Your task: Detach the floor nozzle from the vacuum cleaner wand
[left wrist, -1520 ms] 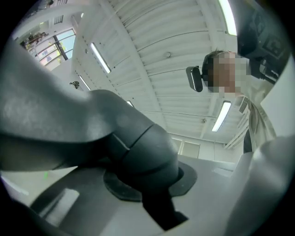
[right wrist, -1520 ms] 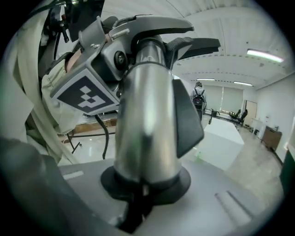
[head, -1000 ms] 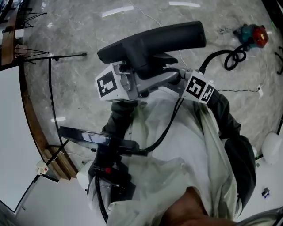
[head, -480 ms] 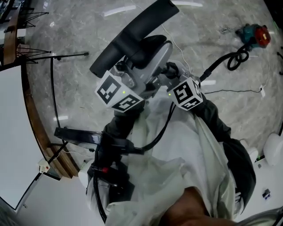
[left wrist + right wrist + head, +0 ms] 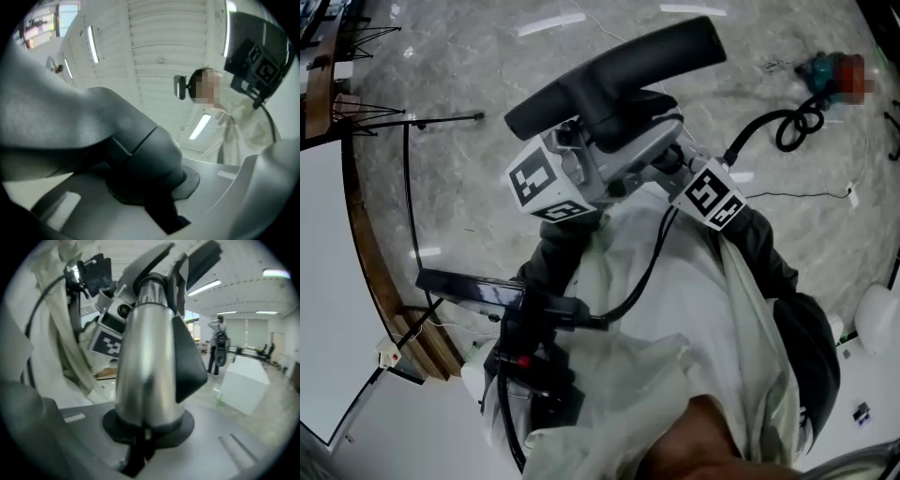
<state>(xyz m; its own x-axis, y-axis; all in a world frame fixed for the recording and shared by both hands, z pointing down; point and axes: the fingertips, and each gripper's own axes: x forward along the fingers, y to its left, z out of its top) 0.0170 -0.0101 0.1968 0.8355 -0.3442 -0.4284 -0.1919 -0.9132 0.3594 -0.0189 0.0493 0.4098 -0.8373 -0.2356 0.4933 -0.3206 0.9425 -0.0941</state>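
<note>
Right tool [image 5: 144,430] clamps wand [image 5: 146,366]; head view hides grip.

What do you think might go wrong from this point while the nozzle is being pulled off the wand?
1. The right gripper clamps the smooth, shiny wand; it may slip when pulled.
2. The left gripper holds the floor nozzle by its rounded neck, well above the hard floor; a sudden release might drop it.

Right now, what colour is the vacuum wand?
The wand is shiny silver; right gripper view shows it best.
</note>
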